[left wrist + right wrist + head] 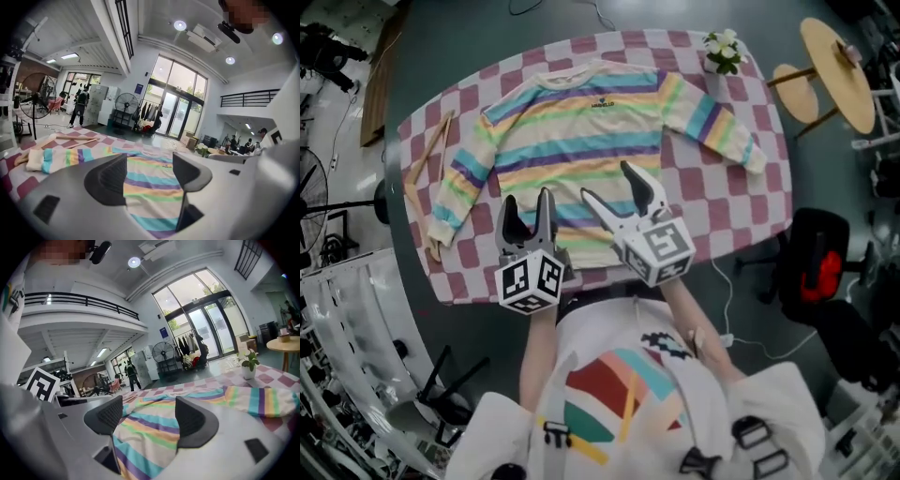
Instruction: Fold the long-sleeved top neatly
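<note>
I see the top (581, 141) spread flat, front up, sleeves out, on the checkered desk (750, 202). My left hand-held gripper (528, 202) and right hand-held gripper (605, 180) are over its hem, both with jaws apart and nothing held. At the far right corner a pot (248, 373) holds a plant (723, 47). Sticks (427, 155) lie beside the left sleeve.

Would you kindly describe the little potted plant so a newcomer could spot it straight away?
Find the pink checked tablecloth. At its far right corner, past the sleeve of the striped top, sits the potted plant. It is the only upright thing on the tablecloth: leafy, in a white pot.
</note>
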Demonstrator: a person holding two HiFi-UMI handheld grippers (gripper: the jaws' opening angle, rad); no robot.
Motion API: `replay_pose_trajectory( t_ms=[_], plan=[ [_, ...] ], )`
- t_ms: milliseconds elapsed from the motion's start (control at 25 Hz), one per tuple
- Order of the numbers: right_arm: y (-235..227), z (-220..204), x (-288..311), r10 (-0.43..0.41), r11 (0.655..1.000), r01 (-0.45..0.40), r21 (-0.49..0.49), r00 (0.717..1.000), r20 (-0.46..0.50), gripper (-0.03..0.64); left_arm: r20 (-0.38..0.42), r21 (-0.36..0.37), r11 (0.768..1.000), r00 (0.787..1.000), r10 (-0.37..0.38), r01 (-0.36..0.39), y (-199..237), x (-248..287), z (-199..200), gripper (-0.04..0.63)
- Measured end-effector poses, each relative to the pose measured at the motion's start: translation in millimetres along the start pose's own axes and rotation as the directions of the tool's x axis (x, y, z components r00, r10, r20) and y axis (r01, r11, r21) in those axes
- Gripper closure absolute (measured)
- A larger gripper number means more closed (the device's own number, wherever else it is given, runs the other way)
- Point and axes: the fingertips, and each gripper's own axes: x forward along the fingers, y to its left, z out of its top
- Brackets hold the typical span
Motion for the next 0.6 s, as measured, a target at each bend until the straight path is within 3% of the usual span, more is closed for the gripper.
replay_pose_trajectory(
  t_ms=[160, 360, 440, 600],
  plan=[
    [20, -1, 21, 0.103, 0.994, -0.104, -0.033, 0.994, -0.039, 0.29, 0.044, -0.089, 0.994, 0.996, 0.071, -0.067, 19, -2, 10, 0.304],
    [83, -9, 53, 0.249, 0.963, -0.258, -0.077, 0.962, -0.114, 0.29, 0.089, -0.22, 0.961, 0.978, 0.191, -0.167, 63, -33, 13, 0.304],
    [111, -18, 67, 0.312, 0.94, -0.328, -0.092, 0.937, -0.155, 0.29, 0.108, -0.296, 0.927, 0.957, 0.271, -0.229, 89, -54, 10, 0.304],
    [161, -44, 77, 0.448, 0.874, -0.478, -0.092, 0.864, -0.232, 0.29, 0.115, -0.445, 0.828, 0.896, 0.43, -0.34, 134, -99, -13, 0.304]
  ],
)
